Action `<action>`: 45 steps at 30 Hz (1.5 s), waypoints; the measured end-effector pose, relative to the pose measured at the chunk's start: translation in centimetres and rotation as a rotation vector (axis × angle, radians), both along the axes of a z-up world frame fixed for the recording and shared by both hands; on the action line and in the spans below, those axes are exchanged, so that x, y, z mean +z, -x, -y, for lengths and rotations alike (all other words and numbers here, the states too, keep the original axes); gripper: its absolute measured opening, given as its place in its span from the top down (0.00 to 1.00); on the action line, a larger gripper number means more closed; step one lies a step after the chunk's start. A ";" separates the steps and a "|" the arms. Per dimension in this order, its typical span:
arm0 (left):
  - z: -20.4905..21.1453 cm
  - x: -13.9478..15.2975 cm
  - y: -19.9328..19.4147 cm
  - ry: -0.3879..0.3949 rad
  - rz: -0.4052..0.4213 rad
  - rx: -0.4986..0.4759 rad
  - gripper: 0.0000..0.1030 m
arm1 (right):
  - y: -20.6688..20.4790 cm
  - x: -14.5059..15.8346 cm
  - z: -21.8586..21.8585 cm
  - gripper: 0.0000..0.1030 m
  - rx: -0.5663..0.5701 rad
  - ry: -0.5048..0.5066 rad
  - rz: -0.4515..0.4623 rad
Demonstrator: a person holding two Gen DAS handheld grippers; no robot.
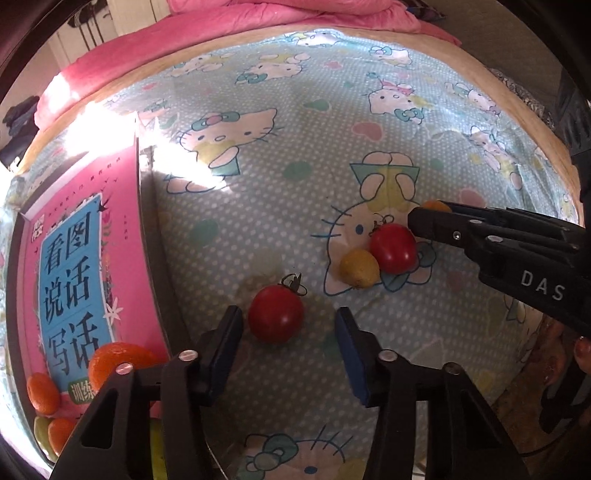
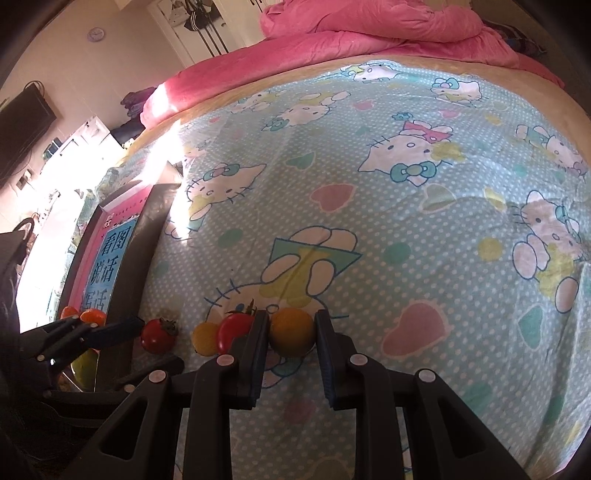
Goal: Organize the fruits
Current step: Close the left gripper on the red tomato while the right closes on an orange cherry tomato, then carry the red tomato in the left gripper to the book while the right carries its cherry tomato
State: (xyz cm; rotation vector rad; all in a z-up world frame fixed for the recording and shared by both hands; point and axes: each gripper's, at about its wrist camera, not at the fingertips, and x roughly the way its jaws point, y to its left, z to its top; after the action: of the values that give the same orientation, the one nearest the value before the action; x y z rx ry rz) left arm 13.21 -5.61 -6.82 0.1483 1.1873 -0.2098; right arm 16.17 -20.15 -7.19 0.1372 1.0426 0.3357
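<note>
A red tomato (image 1: 275, 314) lies on the cartoon-cat bedsheet between the open fingers of my left gripper (image 1: 288, 325), not gripped. A second red tomato (image 1: 393, 247) and a small yellow fruit (image 1: 359, 273) lie together further right. My right gripper (image 2: 291, 332) has its pads on both sides of an orange-yellow fruit (image 2: 291, 332) that rests on the sheet; in the left wrist view only a sliver of this fruit (image 1: 434, 205) shows behind the right gripper's fingers (image 1: 436, 225). Several oranges (image 1: 118, 363) lie in a dark tray (image 1: 147, 236) on the left.
A pink and blue book (image 1: 81, 266) lies in the tray under the oranges. A green fruit (image 2: 86, 363) also sits there. A pink duvet (image 2: 369, 33) is piled at the far end of the bed. A person's hand (image 1: 561, 354) shows at the right.
</note>
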 end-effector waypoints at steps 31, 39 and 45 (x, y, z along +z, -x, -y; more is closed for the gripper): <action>-2.3 3.0 1.1 0.116 0.053 0.063 0.70 | 0.6 2.0 -0.7 0.75 0.022 -0.107 0.078; -3.7 4.4 1.8 0.141 0.078 0.092 0.70 | 1.8 3.6 -2.1 0.75 0.090 -0.142 0.152; -5.3 5.4 2.6 0.138 0.097 0.121 0.70 | 2.9 4.2 -3.4 0.75 0.147 -0.166 0.176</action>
State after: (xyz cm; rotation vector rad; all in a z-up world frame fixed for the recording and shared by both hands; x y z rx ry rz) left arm 10.58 -0.32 -1.41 -0.0336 1.0780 -0.1754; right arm 13.30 -16.70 -3.00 0.1771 0.8520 0.5589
